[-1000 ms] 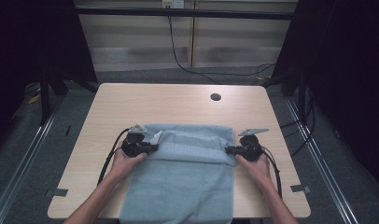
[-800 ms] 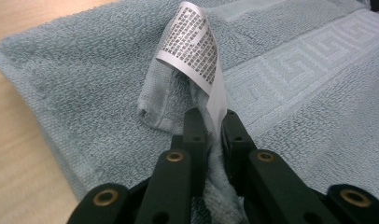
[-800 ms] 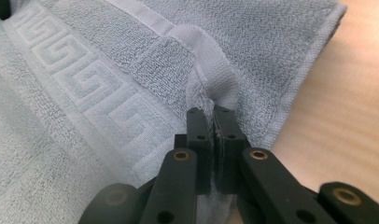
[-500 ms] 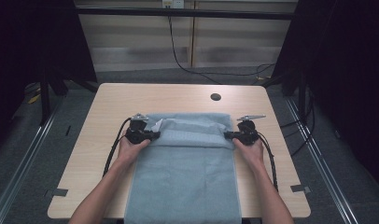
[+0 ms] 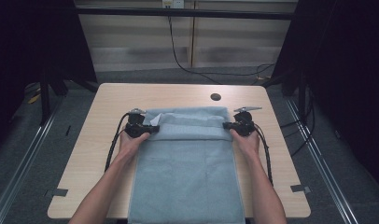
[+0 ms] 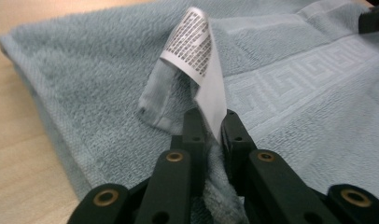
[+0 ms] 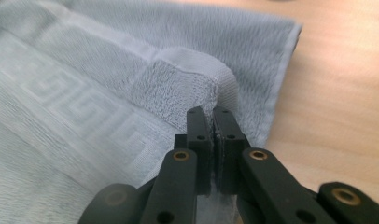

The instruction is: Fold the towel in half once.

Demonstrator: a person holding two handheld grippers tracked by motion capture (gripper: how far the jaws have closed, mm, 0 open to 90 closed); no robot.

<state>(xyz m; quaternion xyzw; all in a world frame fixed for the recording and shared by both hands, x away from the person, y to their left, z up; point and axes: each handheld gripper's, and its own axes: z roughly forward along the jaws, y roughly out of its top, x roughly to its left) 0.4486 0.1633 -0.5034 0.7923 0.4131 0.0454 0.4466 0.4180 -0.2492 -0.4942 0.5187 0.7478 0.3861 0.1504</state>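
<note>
With each claw, left claw (image 5: 152, 129) and right claw (image 5: 227, 125), clenching a towel (image 5: 187, 172) corner toward the counter's (image 5: 108, 102) 12 o'clock edge, I'd be keeping both level, folding evenly.

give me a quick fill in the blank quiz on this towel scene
1. The left gripper is shut on the towel right beside its white ____.
2. The right gripper pinches a ____ of the towel.
3. The woven band across the towel shows a ____ pattern.
4. The table has a round dark ____ near its far edge.

Missing words: label; corner; key (meander); hole
</note>
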